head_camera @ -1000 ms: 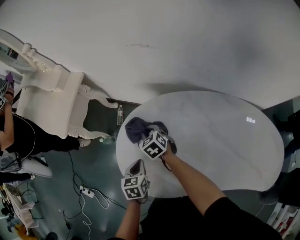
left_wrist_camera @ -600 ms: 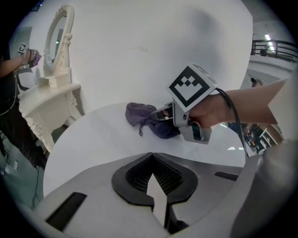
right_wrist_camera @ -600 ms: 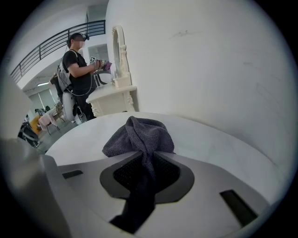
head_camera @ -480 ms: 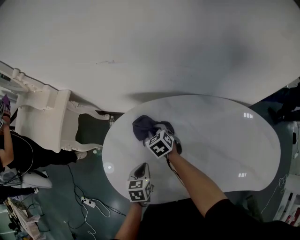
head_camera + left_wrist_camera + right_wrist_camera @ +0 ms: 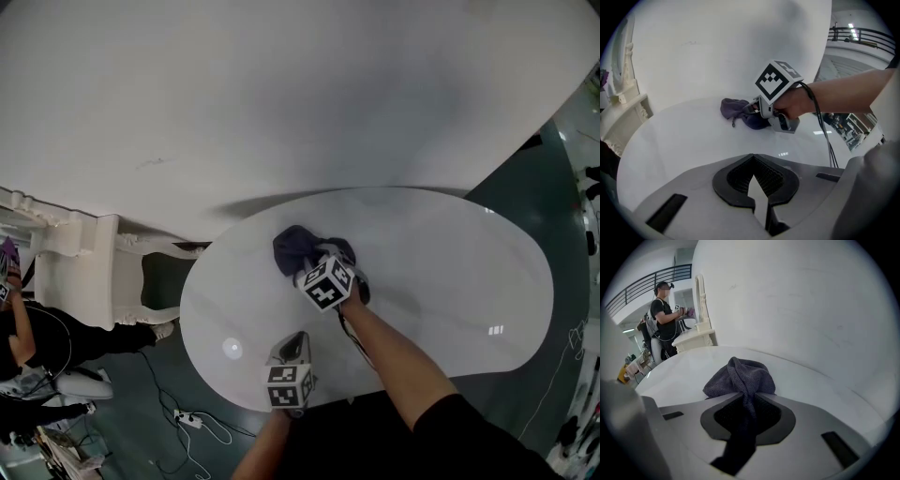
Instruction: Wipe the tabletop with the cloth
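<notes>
Now the right hand-held gripper pinches the dark cloth down on the white surface, likely mid-wipe. The left hand-held gripper is closed and empty. Next, I think, slide the cloth across.

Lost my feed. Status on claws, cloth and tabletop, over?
Right claw shut on cloth, bunched on tabletop. Left claw shut, empty, at near edge. Nothing else on the tabletop.
</notes>
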Action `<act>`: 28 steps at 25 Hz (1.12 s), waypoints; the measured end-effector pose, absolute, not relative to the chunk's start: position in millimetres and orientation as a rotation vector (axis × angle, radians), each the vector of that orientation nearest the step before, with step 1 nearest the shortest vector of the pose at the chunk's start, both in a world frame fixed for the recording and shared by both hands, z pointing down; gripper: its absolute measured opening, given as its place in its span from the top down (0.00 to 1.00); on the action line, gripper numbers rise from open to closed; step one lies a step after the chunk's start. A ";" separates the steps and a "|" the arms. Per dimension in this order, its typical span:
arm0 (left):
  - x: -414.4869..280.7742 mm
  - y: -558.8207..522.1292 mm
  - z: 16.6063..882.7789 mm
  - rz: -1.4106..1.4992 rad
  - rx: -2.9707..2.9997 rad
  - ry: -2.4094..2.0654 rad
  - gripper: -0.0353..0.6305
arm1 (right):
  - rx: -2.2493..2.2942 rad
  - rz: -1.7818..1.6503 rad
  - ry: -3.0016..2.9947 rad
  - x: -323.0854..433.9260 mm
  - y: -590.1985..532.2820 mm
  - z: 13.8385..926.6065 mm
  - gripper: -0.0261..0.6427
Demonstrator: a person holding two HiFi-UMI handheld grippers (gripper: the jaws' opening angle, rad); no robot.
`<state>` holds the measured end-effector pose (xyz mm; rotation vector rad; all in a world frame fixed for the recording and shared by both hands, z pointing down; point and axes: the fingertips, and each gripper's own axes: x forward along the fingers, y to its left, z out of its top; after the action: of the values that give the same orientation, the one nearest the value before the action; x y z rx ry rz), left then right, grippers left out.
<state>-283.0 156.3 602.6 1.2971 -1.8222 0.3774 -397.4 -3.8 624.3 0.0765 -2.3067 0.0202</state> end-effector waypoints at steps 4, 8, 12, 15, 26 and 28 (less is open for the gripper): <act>-248.2 129.6 603.7 0.410 1.341 -1.777 0.94 | 0.132 0.042 -2.309 -359.7 -40.9 624.0 0.88; -215.3 99.1 594.9 0.462 1.400 -1.750 0.94 | 0.185 0.079 -2.307 -320.2 -73.9 622.4 0.88; -186.2 74.3 582.3 0.468 1.397 -1.769 0.94 | 0.213 0.091 -2.302 -281.0 -101.0 619.6 0.88; -161.7 59.4 577.5 0.442 1.383 -1.789 0.94 | 0.216 0.098 -2.299 -256.8 -115.5 620.1 0.88; -114.6 32.4 581.3 0.472 1.453 -1.725 0.94 | 0.285 0.152 -2.302 -213.9 -154.9 622.2 0.88; -105.0 25.5 582.8 0.475 1.506 -1.686 0.94 | 0.296 0.151 -2.286 -211.5 -156.9 624.5 0.88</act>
<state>-105.0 25.5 582.8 1.5059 -1.6861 0.4753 -211.5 -156.9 624.5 0.2957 -2.2864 0.1511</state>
